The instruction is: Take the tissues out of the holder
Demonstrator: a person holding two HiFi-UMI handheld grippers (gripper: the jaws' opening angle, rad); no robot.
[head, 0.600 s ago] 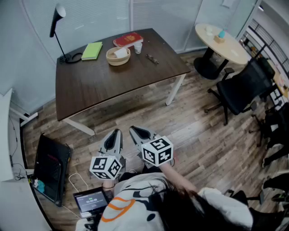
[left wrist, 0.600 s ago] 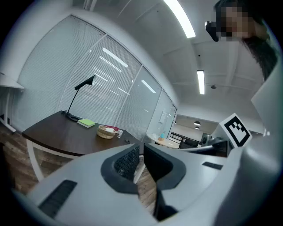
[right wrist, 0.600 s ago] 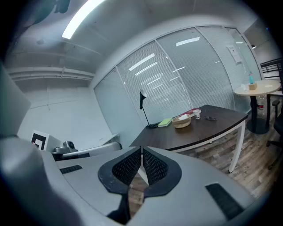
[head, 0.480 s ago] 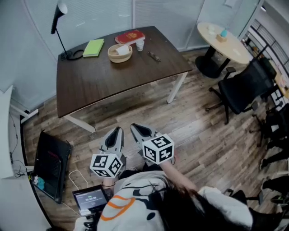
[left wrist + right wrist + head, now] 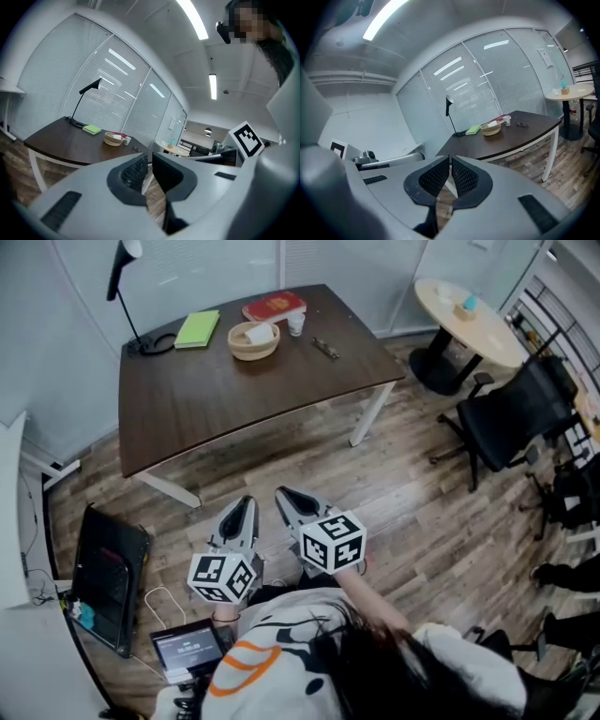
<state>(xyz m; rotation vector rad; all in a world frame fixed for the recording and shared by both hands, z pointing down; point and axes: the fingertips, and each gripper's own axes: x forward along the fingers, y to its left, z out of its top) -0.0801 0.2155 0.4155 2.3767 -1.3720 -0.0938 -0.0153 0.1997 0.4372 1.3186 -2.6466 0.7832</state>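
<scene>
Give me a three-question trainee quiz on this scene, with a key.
1. True or false: the right gripper holds a tissue.
2. In the head view, what lies left of the tissue holder on the dark table? A green notebook; B kettle; C keyboard.
3. Fill in: the left gripper has its jaws ___.
Key: 1 false; 2 A; 3 shut.

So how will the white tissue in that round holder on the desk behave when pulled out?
The tissue shows as a soft white lump in the holder, so it is probably floppy and light, and likely to tear if yanked. The holder looks like a small shallow woven bowl standing loose on the table; it may slide or lift along.
</scene>
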